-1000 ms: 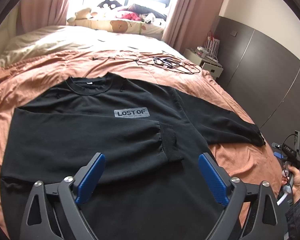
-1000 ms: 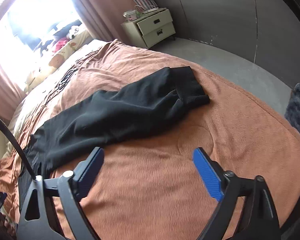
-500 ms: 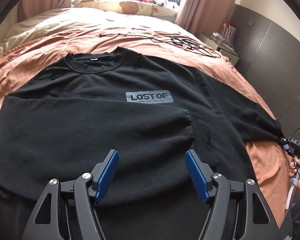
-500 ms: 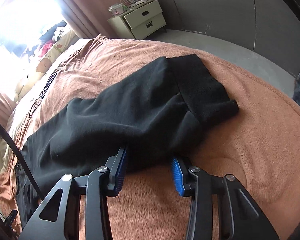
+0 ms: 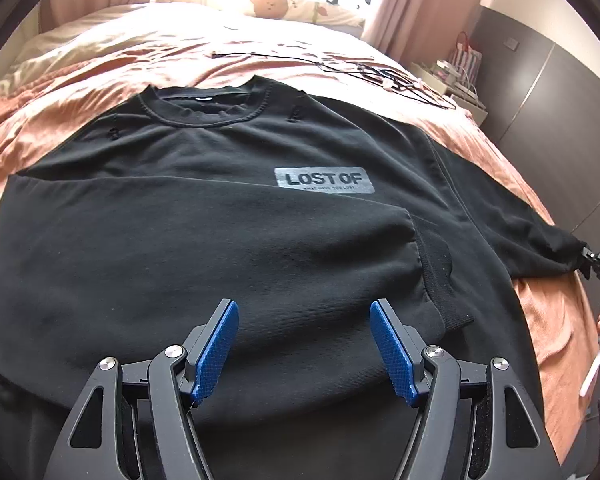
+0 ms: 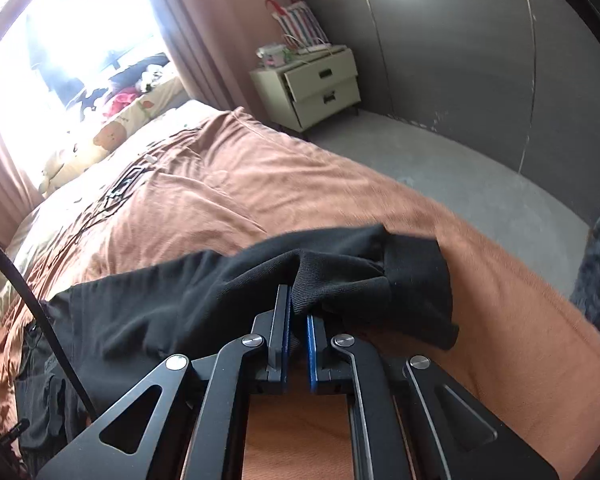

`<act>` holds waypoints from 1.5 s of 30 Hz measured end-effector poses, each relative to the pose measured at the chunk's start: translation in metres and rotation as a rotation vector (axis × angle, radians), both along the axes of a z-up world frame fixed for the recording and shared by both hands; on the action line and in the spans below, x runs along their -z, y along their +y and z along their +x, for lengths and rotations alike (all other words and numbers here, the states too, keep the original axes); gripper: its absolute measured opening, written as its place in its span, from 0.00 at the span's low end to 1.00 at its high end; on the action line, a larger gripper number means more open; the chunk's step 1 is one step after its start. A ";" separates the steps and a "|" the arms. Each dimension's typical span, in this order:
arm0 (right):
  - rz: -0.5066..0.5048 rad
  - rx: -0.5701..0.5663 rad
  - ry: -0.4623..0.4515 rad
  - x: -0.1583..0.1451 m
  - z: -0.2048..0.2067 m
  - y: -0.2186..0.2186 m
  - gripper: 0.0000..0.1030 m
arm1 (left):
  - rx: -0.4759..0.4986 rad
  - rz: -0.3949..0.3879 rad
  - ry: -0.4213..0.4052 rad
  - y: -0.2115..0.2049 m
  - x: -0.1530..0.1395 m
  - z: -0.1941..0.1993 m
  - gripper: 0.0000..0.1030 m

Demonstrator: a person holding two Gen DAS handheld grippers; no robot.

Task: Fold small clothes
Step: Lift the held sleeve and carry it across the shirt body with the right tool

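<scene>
One view alone shows right tool (image 6: 299,320) pinching sleeve (image 6: 340,276).

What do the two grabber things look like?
Both the left gripper and the right gripper have black arms shaped like triangles with holes, round silver bolts, and flat blue bumpy pads. A black cable curves beside the right one.

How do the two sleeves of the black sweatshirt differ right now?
The folded sleeve lies flat across the sweatshirt's chest; the outstretched sleeve reaches out over the brown bedspread. The right claw is shut on the outstretched sleeve's cuff, bunching it; the open left claw only hovers over the folded sleeve. Both end in ribbed cuffs.
</scene>
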State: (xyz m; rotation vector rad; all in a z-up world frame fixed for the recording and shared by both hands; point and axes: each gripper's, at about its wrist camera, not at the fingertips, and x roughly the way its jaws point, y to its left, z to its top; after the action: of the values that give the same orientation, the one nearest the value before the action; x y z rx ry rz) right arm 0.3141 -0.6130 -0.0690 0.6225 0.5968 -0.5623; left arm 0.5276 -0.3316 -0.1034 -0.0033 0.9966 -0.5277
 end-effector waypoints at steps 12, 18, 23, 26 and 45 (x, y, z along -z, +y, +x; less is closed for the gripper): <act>-0.116 -0.177 -0.111 -0.099 0.020 0.073 0.03 | -0.030 -0.026 -0.025 0.026 -0.031 -0.003 0.68; -0.155 -0.260 -0.143 -0.140 0.034 0.105 0.03 | -0.056 -0.041 -0.034 0.048 -0.046 -0.007 0.68; -0.170 -0.299 -0.165 -0.165 0.048 0.129 0.03 | -0.080 -0.060 -0.038 0.070 -0.060 -0.008 0.68; -0.158 -0.330 -0.185 -0.173 0.056 0.143 0.03 | -0.094 -0.069 -0.043 0.085 -0.067 -0.009 0.68; -0.113 -0.574 -0.221 -0.176 0.158 0.231 0.03 | -0.222 -0.107 -0.013 0.195 -0.068 -0.002 0.68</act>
State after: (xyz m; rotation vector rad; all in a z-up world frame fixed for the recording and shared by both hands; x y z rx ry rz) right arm 0.4719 -0.3824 0.1066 0.3730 0.5006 0.0132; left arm 0.5258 -0.1364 -0.0357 -0.2039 0.9406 -0.3766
